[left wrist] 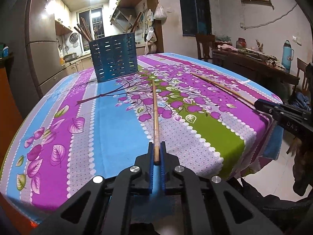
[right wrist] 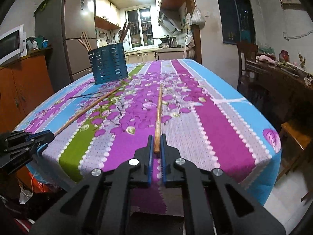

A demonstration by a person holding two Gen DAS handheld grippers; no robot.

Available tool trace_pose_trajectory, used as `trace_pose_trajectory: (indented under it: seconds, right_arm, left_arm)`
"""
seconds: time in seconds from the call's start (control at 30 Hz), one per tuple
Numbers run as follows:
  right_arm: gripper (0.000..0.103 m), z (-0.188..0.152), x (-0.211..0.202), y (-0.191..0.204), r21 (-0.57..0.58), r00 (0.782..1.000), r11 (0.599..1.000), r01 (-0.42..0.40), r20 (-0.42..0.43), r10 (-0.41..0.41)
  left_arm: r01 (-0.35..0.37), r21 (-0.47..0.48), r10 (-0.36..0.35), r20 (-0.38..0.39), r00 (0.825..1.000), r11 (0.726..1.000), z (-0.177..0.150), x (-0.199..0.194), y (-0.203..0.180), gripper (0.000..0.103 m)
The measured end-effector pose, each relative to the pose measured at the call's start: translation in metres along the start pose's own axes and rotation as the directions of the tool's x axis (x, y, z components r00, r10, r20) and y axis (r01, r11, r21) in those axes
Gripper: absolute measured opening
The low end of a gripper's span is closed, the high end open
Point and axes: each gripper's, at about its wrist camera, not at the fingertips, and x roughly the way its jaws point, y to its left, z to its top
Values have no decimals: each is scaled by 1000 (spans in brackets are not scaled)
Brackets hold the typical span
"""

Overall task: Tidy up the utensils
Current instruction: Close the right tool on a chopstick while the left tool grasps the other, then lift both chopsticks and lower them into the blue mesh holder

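Two wooden chopsticks lie on the flowered tablecloth (left wrist: pixel 117 129), each pointing away toward the far side. My left gripper (left wrist: pixel 156 148) is shut on the near end of the left chopstick (left wrist: pixel 155 115). My right gripper (right wrist: pixel 156 141) is shut on the near end of the right chopstick (right wrist: pixel 158 113). In the left wrist view the right chopstick (left wrist: pixel 221 87) runs to the right gripper (left wrist: pixel 260 102) at the table's right edge. The right wrist view shows the left chopstick (right wrist: pixel 88 110) ending at the left gripper (right wrist: pixel 47 135). A blue slotted utensil holder (left wrist: pixel 113 58) with several chopsticks stands at the far left.
The table edge drops off close in front of both grippers. A dark wooden side table (left wrist: pixel 254 62) with clutter and chairs (right wrist: pixel 246 58) stands to the right. An orange cabinet (right wrist: pixel 23 86) and a fridge (right wrist: pixel 76 29) are on the left, with the kitchen behind.
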Motion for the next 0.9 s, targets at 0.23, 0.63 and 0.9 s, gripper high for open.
trace_pose_trajectory:
  seconds: [0.23, 0.63, 0.9]
  right_arm:
    - [5, 26, -8, 9, -41, 998, 999, -15, 66, 18]
    - [5, 84, -22, 41, -148, 975, 987, -55, 203, 85]
    - [5, 126, -32, 53, -188, 948, 980, -70, 292, 124]
  left_arm:
    - [-28, -15, 28, 13, 1000, 1000, 5, -7, 8, 7]
    - [-119, -30, 121, 80, 989, 992, 39, -30, 34, 7]
    - [-147, -11, 147, 137, 980, 989, 64, -42, 43, 7]
